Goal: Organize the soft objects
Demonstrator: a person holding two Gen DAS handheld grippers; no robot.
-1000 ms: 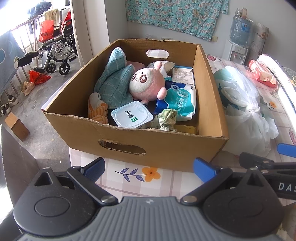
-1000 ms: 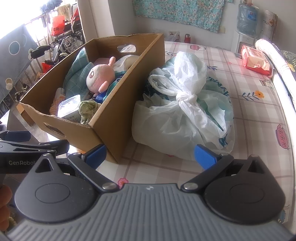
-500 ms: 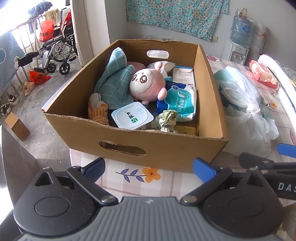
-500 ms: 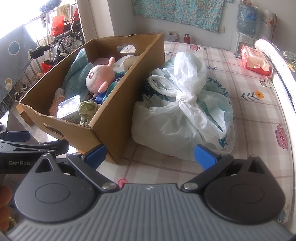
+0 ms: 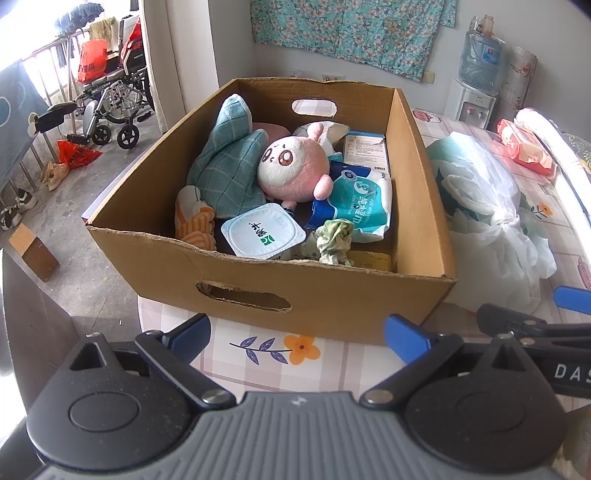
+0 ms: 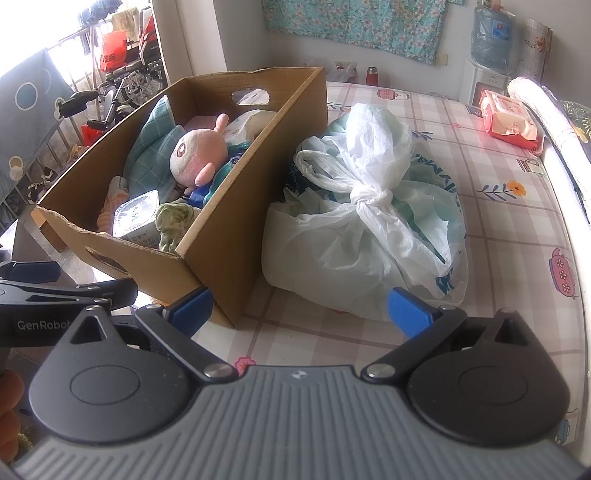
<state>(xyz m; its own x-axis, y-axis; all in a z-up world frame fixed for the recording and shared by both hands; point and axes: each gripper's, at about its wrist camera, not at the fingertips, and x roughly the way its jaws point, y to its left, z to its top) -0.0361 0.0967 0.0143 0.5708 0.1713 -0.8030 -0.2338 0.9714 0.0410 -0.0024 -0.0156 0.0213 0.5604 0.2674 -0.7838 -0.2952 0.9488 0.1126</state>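
While both grippers' fingers (image 5: 406, 338) gape empty, the cardboard box (image 5: 332, 306) hides its lower contents.

A lived-in home: a table under a patterned tablecloth (image 6: 480, 229), a floral cloth (image 5: 347, 29) pinned to the wall, a water dispenser (image 5: 476, 74) in the corner, and a wheelchair (image 5: 110, 107) beside laundry (image 5: 79, 18) on the balcony.

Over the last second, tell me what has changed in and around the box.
Nothing visibly changed. Both grippers, left and right, hang open and empty short of the cardboard box; the pink plush and tied plastic bag lie as they did.
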